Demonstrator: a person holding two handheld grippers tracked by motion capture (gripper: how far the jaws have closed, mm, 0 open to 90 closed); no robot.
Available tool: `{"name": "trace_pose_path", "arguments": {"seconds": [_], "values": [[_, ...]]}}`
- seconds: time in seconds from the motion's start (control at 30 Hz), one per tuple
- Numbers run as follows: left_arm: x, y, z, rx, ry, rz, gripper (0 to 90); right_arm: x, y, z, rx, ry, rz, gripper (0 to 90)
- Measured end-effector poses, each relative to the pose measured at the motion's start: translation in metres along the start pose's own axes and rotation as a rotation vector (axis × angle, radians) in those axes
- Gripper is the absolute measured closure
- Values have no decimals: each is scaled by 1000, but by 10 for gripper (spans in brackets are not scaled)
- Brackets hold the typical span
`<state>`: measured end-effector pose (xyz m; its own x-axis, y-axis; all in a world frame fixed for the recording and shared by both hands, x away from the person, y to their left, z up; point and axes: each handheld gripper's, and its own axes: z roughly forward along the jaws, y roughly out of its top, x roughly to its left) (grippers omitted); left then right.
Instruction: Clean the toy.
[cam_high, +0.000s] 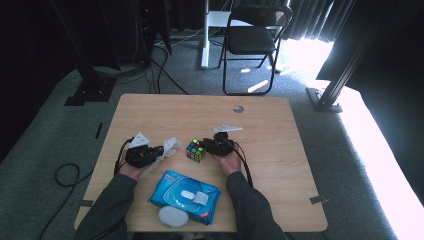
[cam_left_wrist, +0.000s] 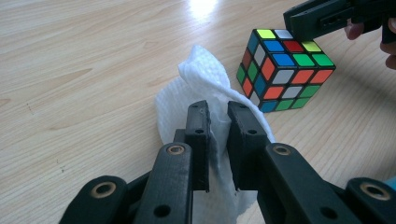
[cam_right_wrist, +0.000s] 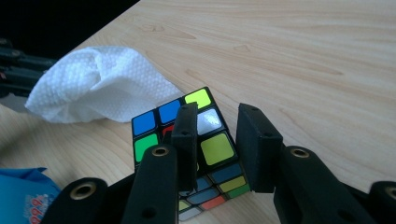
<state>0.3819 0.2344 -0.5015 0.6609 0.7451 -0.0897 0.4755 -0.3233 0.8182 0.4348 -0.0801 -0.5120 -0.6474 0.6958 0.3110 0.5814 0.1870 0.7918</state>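
Left gripper (cam_left_wrist: 217, 140): clenched on white wipe (cam_left_wrist: 196, 84), centre frame.
Right gripper (cam_right_wrist: 219, 144): clamps puzzle cube (cam_right_wrist: 187, 140), lower centre.
Technique: steady cube; wipe exposed faces.

both forearms (cam_high: 112, 200) in dark sleeves, entering from the bottom edge of the high view, angled inward toward each other. left hand (cam_high: 131, 169) wrapped under the left gripper (cam_high: 159, 151), jaws pointing to the right across the table, held low and near level. in the left gripper view (cam_left_wrist: 217, 140), jaws nearly together, narrow gap between pads. right hand (cam_high: 230, 161) cupping the right gripper (cam_high: 206, 146) from below, jaws aimed left toward the other gripper. in the right gripper view (cam_right_wrist: 218, 149), jaws drawn in, tilted downward. grey three-cornered plate on top of each gripper.
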Motion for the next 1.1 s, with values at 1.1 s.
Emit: {"name": "trace_pose_path", "arguments": {"seconds": [1.1], "values": [[1, 0, -1, -4, 4, -4, 791, -31, -6, -12, -90, -20, 389, 733]]}}
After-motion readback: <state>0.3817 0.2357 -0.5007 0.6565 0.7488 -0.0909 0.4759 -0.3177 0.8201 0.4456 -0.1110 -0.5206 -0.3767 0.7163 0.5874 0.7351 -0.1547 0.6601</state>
